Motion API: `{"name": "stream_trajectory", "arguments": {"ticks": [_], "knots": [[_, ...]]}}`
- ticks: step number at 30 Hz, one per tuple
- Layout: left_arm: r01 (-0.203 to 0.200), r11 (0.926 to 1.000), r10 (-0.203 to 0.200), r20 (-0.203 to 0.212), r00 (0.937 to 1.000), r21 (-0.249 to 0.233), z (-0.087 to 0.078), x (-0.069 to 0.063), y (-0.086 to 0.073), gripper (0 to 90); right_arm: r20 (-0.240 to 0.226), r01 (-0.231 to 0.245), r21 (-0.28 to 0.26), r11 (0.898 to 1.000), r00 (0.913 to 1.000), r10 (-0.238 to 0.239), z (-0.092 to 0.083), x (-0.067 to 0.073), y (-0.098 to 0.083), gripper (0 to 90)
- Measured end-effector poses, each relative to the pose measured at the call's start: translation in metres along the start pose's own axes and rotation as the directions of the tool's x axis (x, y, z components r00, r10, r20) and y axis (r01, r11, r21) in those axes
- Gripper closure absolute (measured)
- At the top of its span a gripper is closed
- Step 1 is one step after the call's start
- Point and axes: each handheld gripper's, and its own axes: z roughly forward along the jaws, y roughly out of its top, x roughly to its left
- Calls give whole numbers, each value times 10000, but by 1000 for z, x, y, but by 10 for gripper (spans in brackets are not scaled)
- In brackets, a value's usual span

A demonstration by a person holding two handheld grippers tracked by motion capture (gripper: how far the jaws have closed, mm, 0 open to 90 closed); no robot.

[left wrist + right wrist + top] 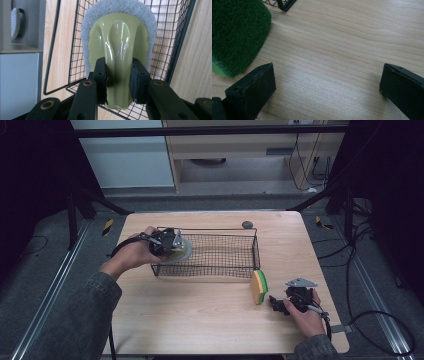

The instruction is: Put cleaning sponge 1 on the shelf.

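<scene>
- My left gripper [117, 82] is clamped on the scrubber [119, 47]: both black pads press against the sides of its glossy olive-green handle, which runs up between them.
- The scrubber's grey fibrous pad forms a rounded arch behind and above the handle, facing away from me in the left gripper view.
- In the high view my left gripper [167, 245] holds the scrubber [181, 249] at the left end of the wire basket [220, 266], just over the basket's left rim, with the grey disc facing into the basket.
- Behind the scrubber in the left gripper view I see the basket's black mesh [172, 32] and the wooden table [197, 62] beyond it.
- My right gripper [327, 87] stands wide open with nothing between its jaws; bare tabletop [337, 50] lies between them.
- In the high view my right gripper [278, 304] rests low at the table's front right, its jaws pointing left towards the sponge [259, 286].
- The sponge stands on edge just off the basket's front right corner, yellow body with a green scouring face.
- In the right gripper view the sponge's green face [237, 32] sits just beyond my left jaw, near it but apart from it, and a corner of the basket [283, 4] shows at the top edge.
- A small grey round object [247, 224] lies on the table behind the basket's far right corner.
</scene>
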Motion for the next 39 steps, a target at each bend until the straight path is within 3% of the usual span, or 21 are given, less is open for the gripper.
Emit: {"name": "stream_trajectory", "arguments": {"ticks": [15,22,29,39], "knots": [[441,9990,-444,342,9984,104,18,-3,-10,698,6,8,-7,10000,10000,-8,0,0,0,5],[360,9992,-367,441,9984,166,23,-2,-9,697,7,9,-7,10000,10000,-9,0,0,0,5],[635,9979,-641,629,9960,119,28,-3,-9,697,6,8,-8,10000,10000,-8,0,0,0,5],[725,9974,-723,719,9948,-8,31,-4,-10,696,7,7,-5,10000,10000,-7,0,0,0,5]]}}
